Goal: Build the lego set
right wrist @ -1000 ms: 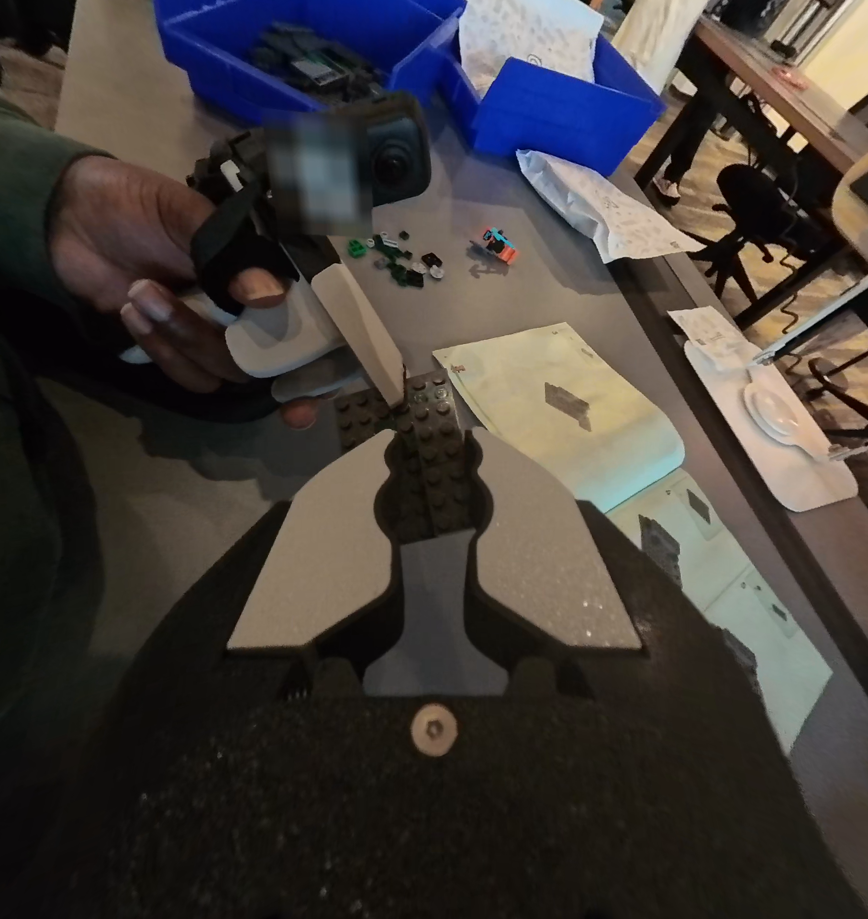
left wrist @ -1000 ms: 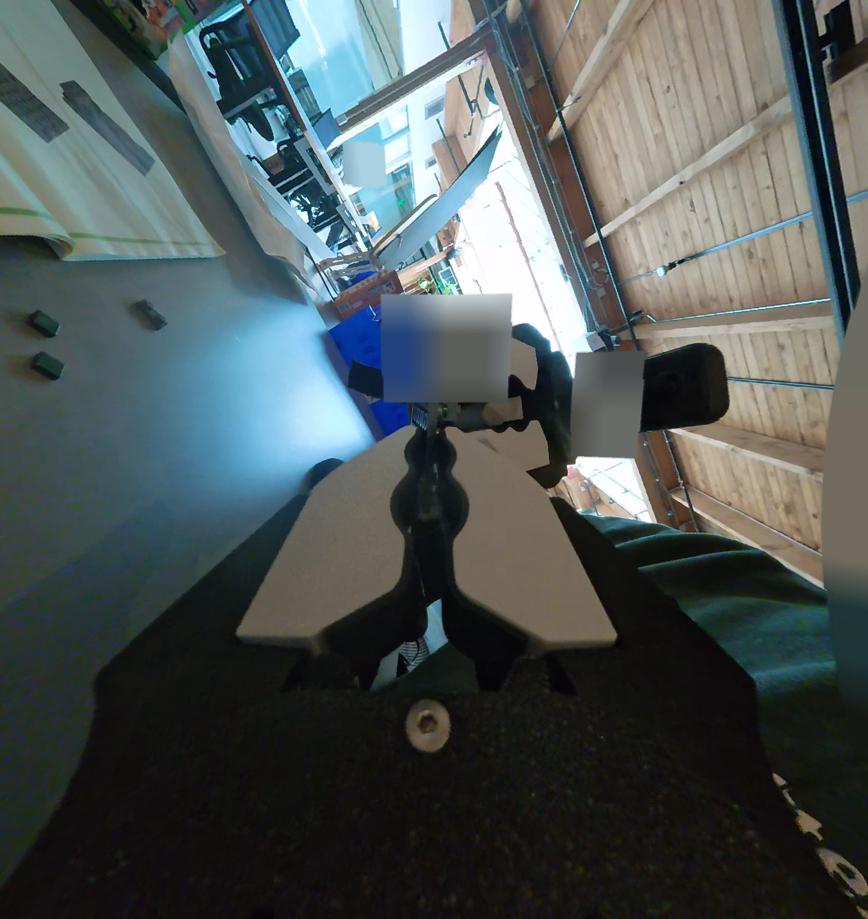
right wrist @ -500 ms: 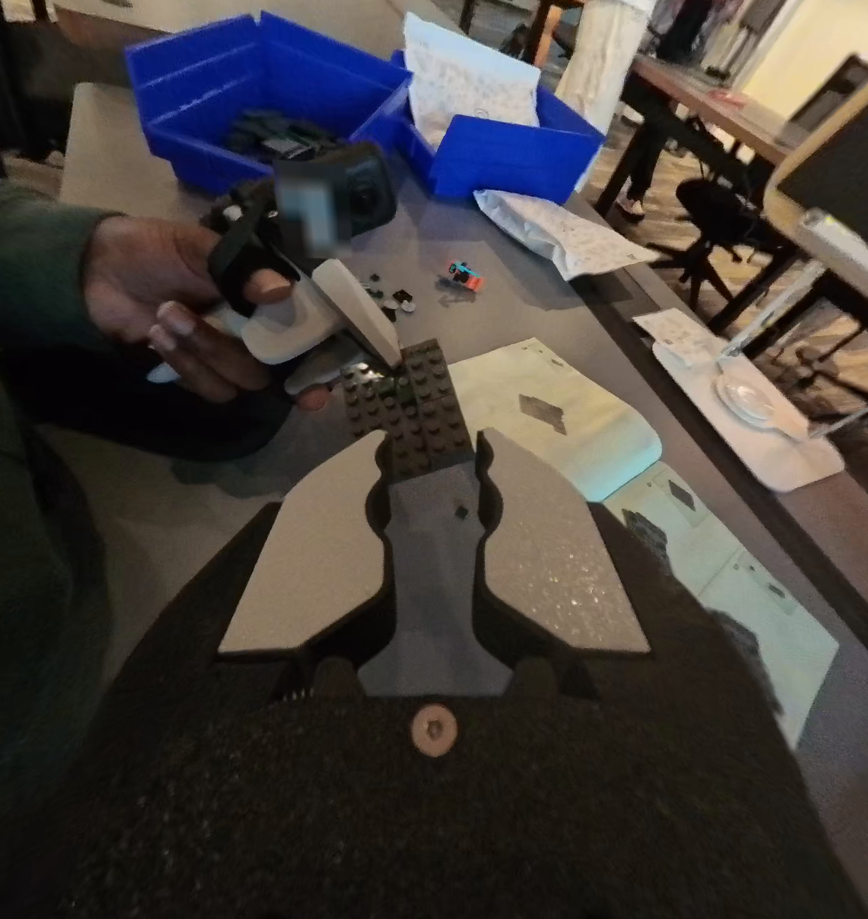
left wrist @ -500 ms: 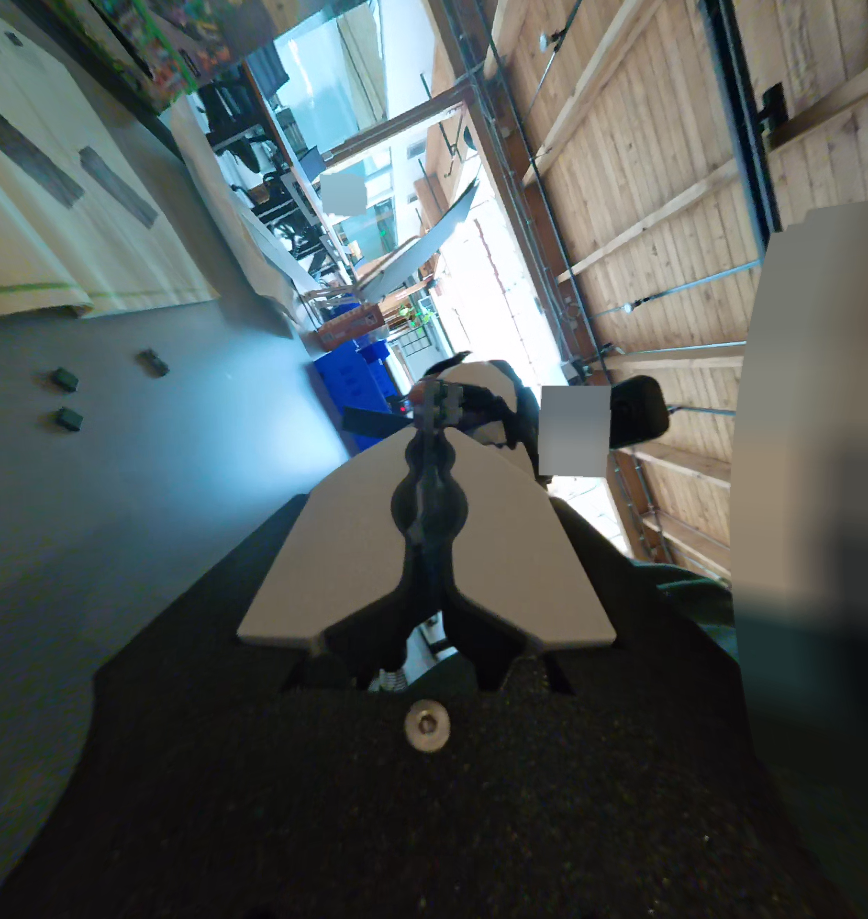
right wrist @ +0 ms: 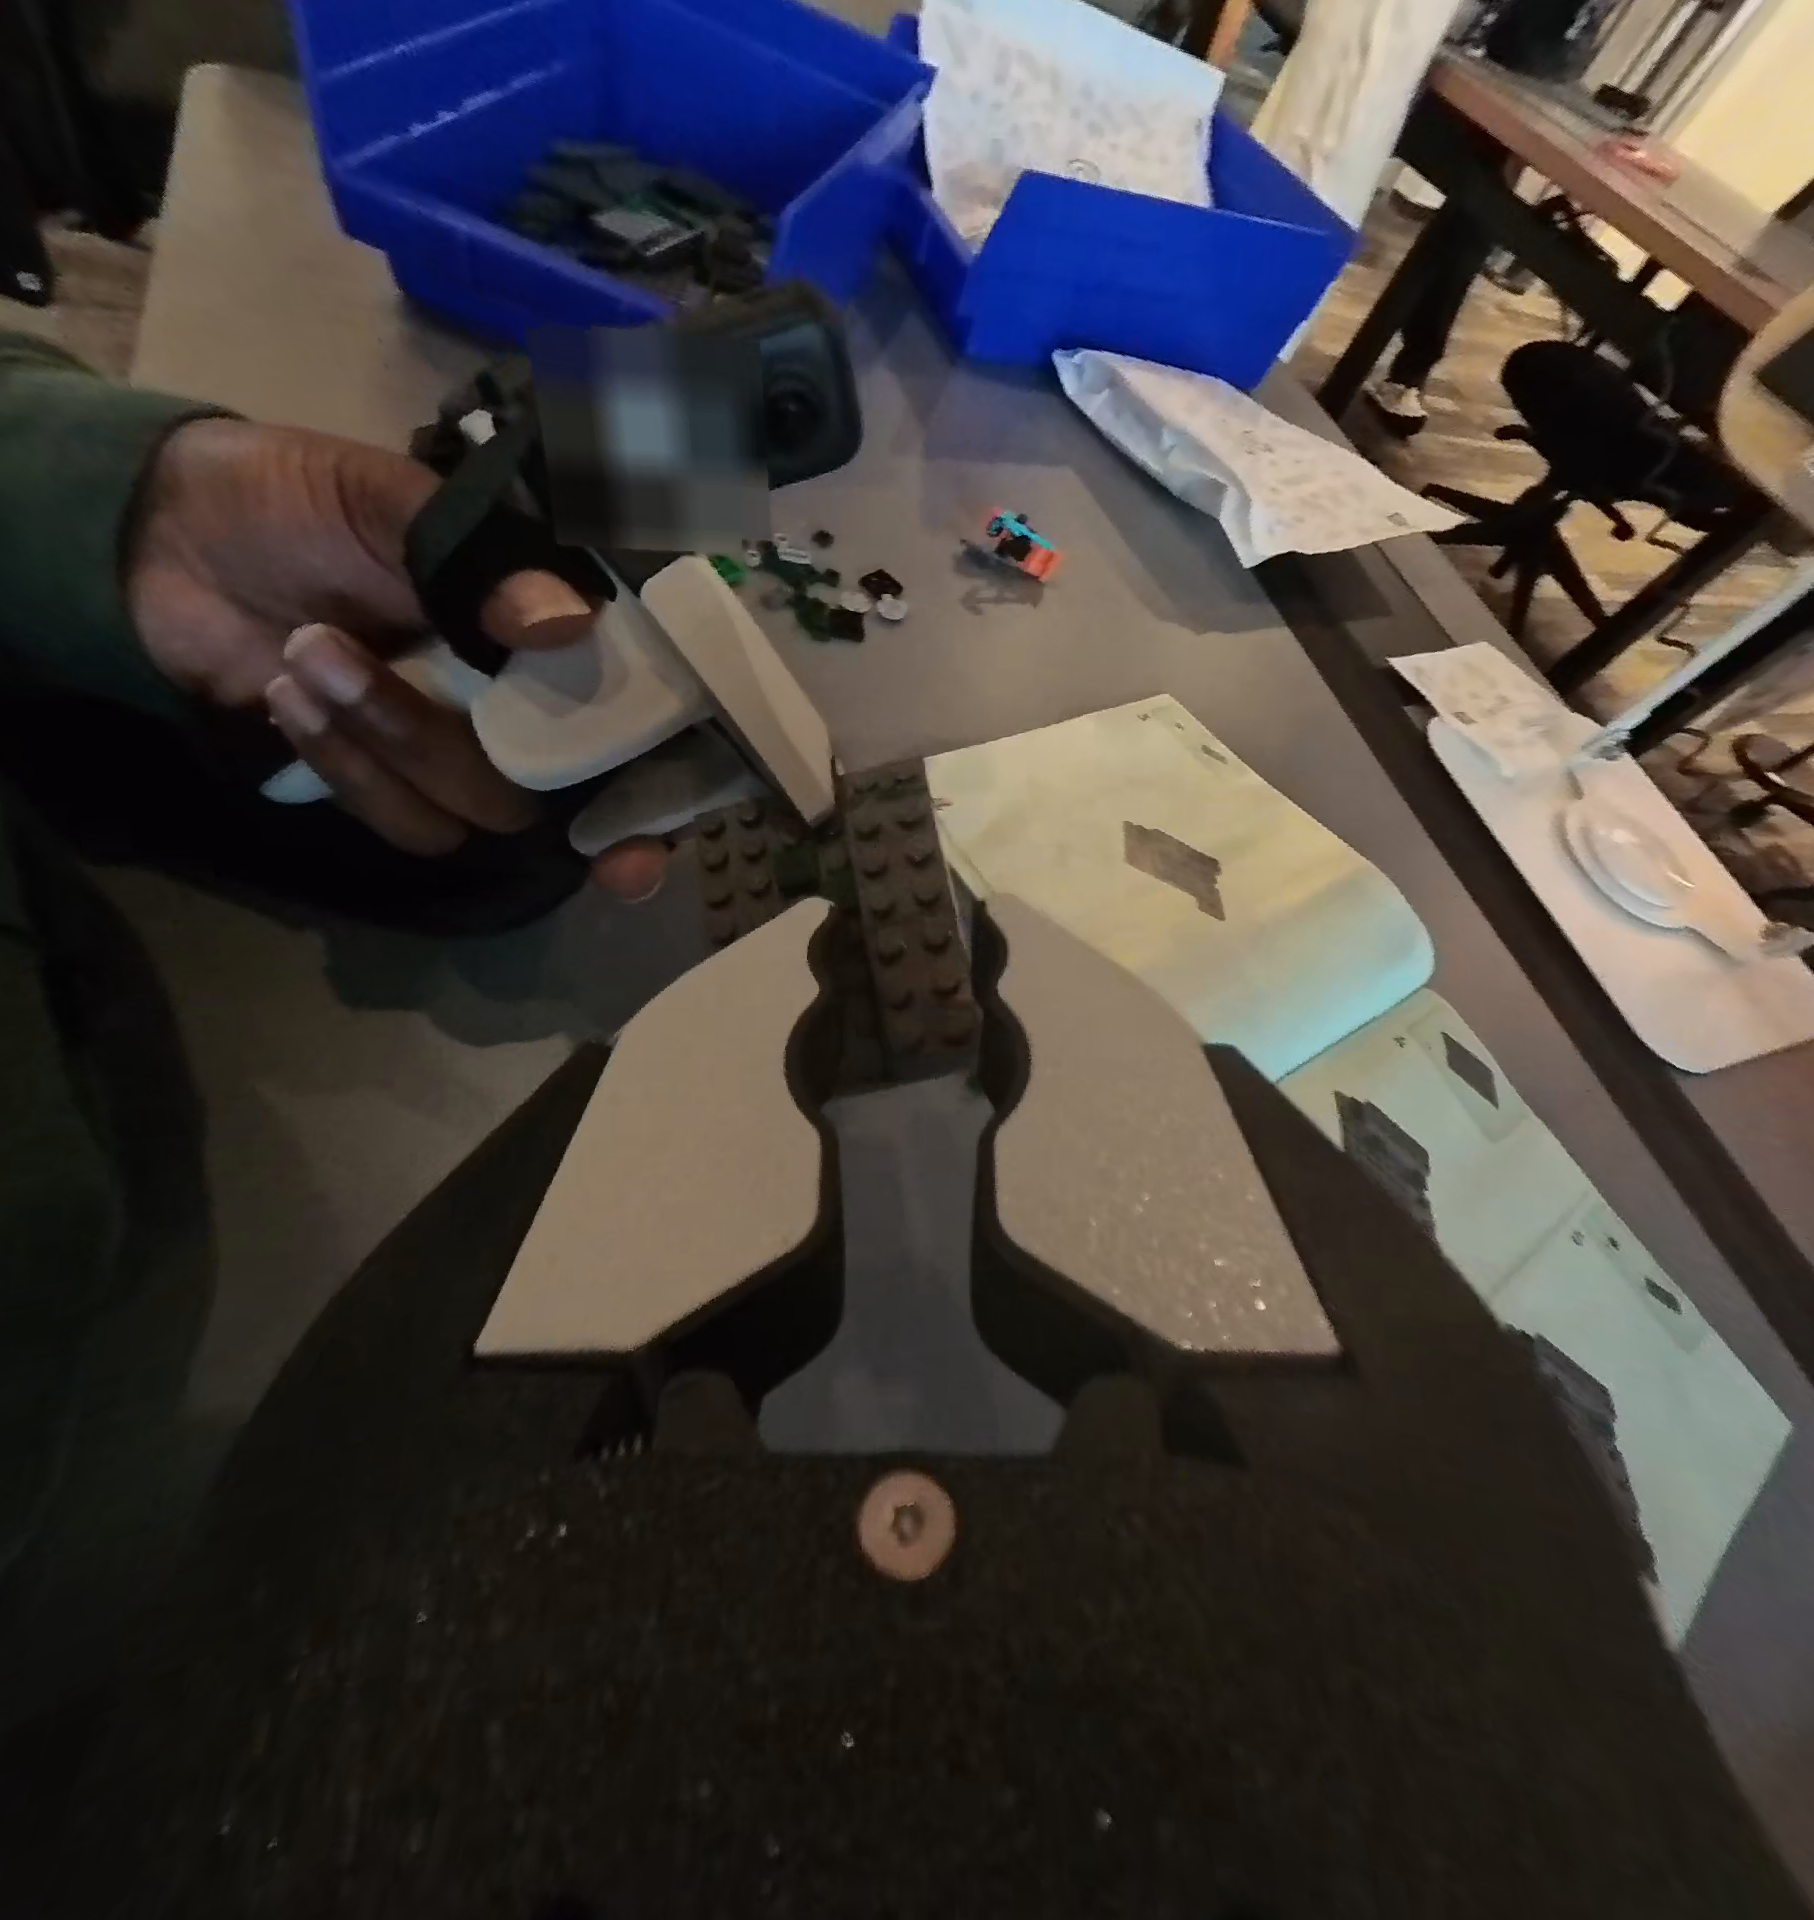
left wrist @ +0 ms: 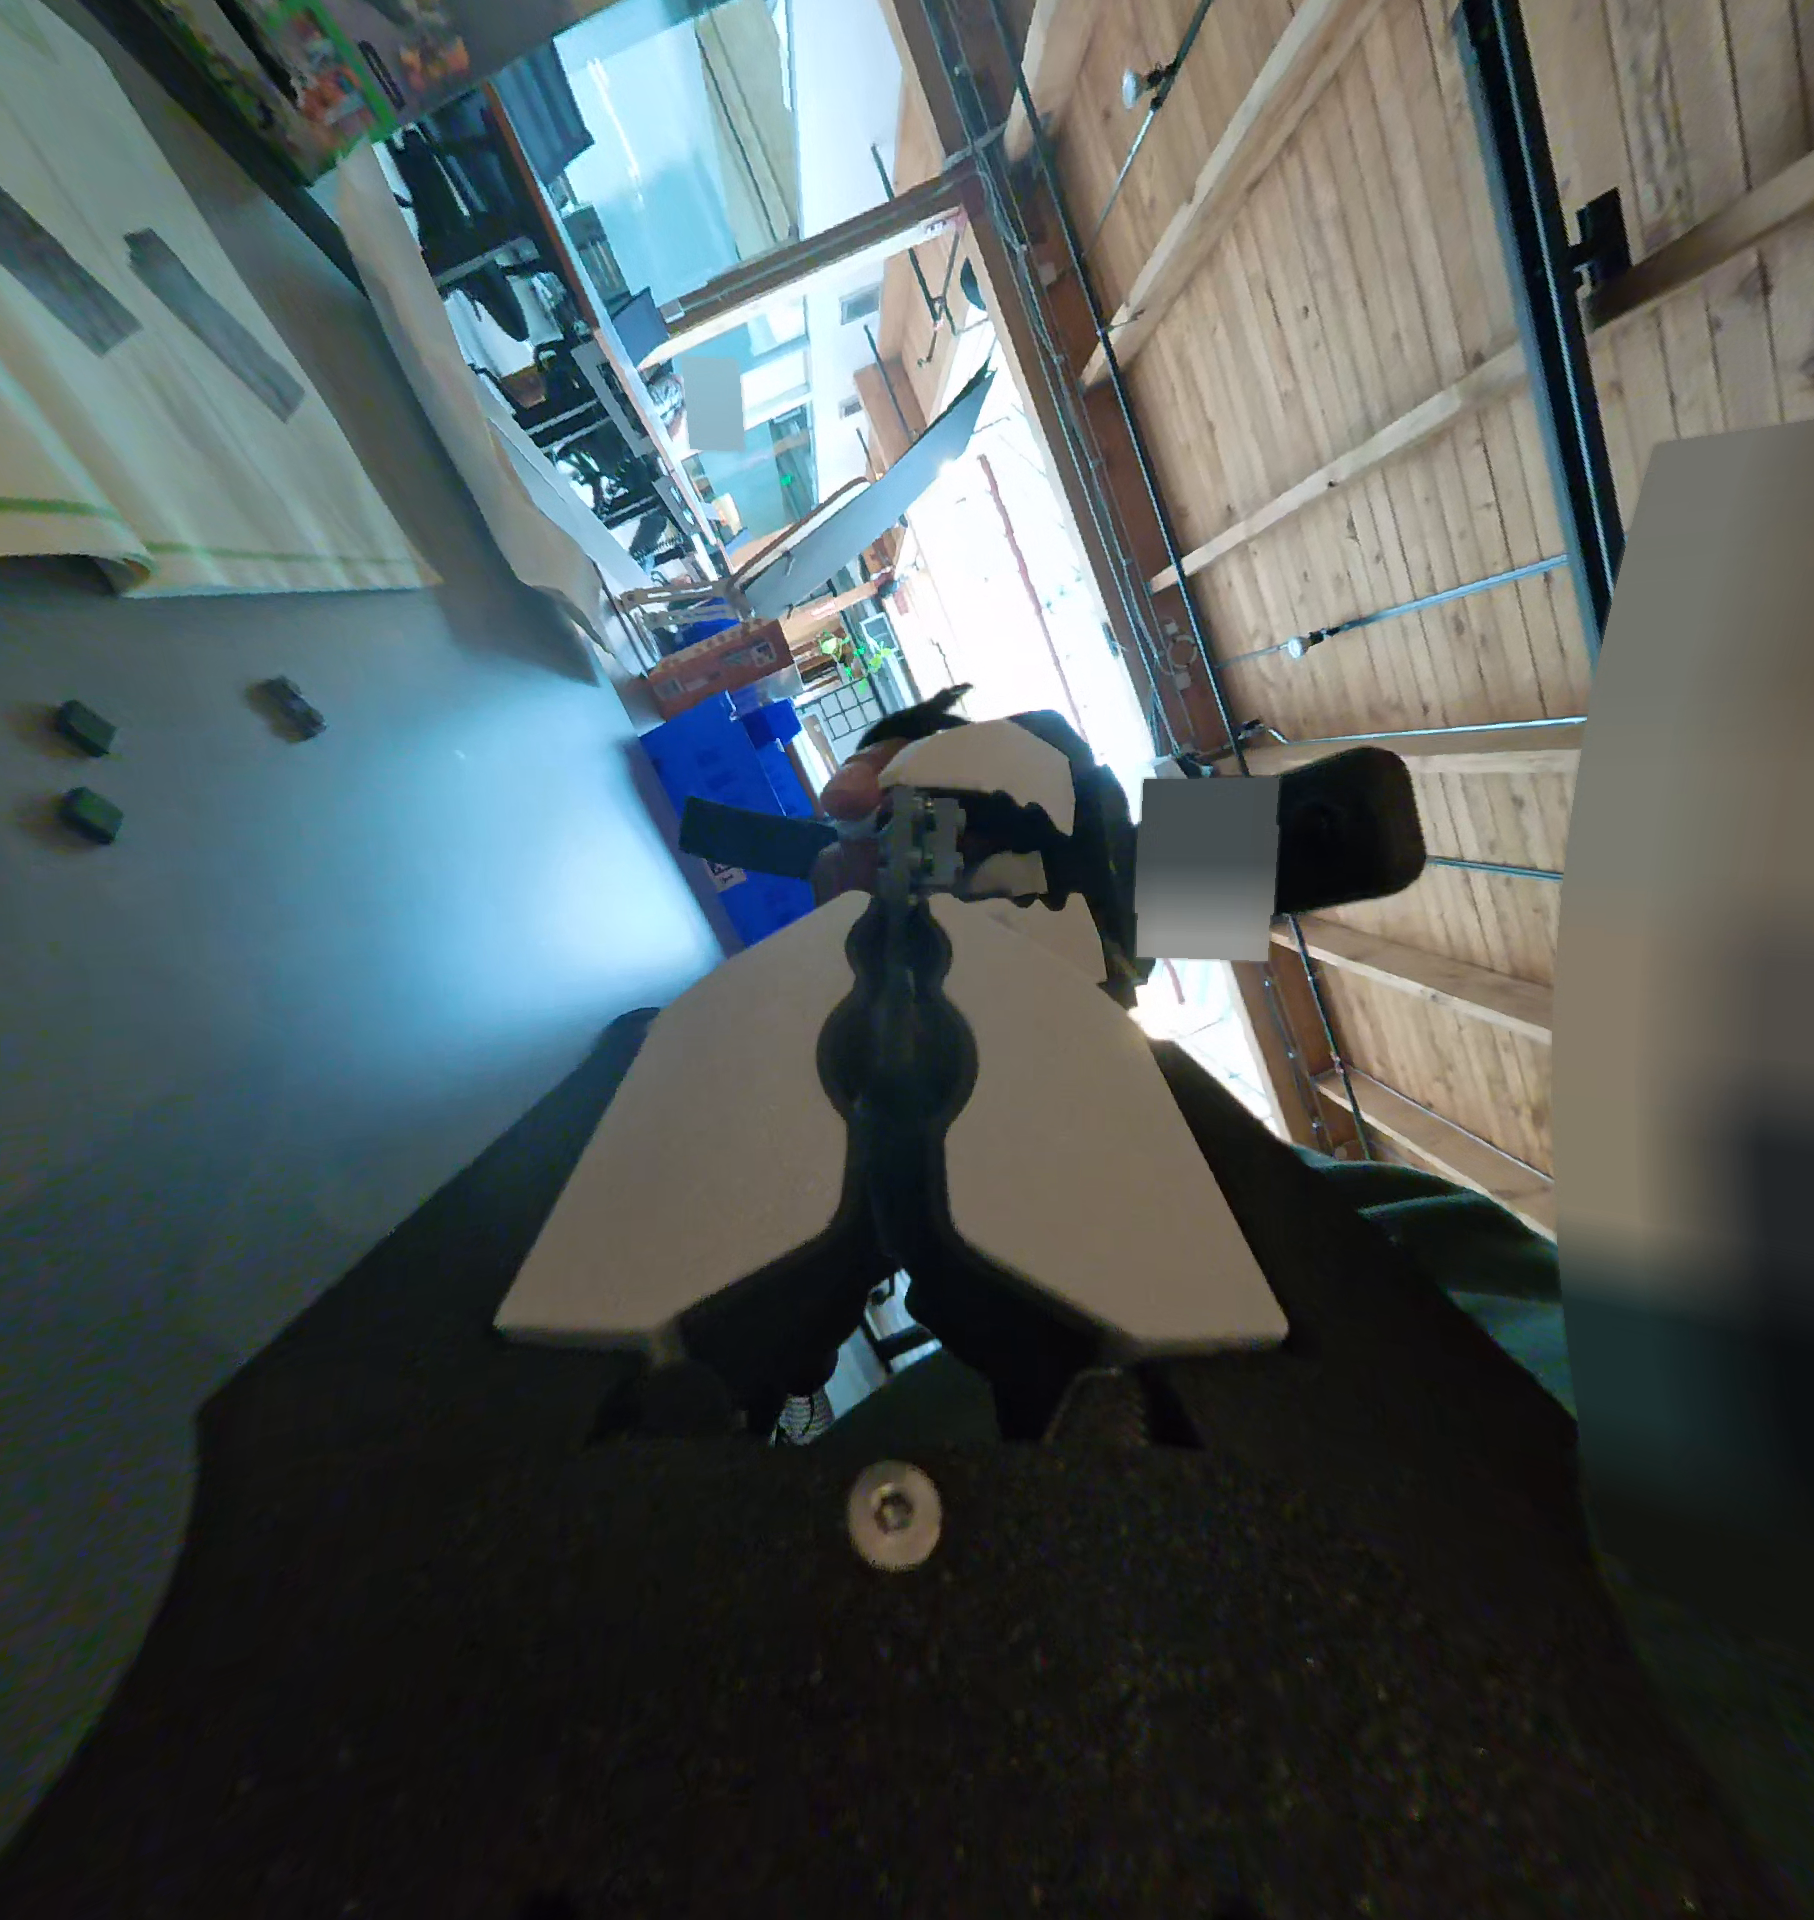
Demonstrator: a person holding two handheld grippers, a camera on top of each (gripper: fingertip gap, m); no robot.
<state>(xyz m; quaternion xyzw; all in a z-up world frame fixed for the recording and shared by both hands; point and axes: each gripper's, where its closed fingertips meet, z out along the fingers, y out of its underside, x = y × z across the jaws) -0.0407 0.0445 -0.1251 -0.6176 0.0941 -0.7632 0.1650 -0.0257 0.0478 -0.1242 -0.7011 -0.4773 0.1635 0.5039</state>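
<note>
The grey surface (right wrist: 1142, 623) stood in a workshop-like room with a planked wooden ceiling (left wrist: 1350, 416), office chairs (right wrist: 1599, 457) and a dark wooden table (right wrist: 1609, 208) beyond its far edge. Two blue bins (right wrist: 591, 135) sat side by side at the back of it; the left one held a heap of dark pieces, the right one (right wrist: 1142, 249) a crumpled white bag. Another white bag (right wrist: 1246, 457) lay just in front of them. An open instruction booklet (right wrist: 1194, 883) lay to the right, near a white tray (right wrist: 1661, 883) at the edge.

A scatter of small green, black and white pieces (right wrist: 820, 592) lay near one little orange-and-teal assembly (right wrist: 1022, 540). In the left wrist view three small dark bricks (left wrist: 87, 769) lay apart on the bare surface.

The right tongs (right wrist: 908, 997) were clenched on the near end of a dark studded lego plate assembly (right wrist: 882, 894), held above the surface; it looked like two plates, the right one tilted up against the left. The left tongs (right wrist: 815, 790), gripped by a hand (right wrist: 290, 582) in a green sleeve, met the assembly's far end. In their own view the left tongs (left wrist: 898, 935) were pressed together on a thin part of it, seen edge-on.
</note>
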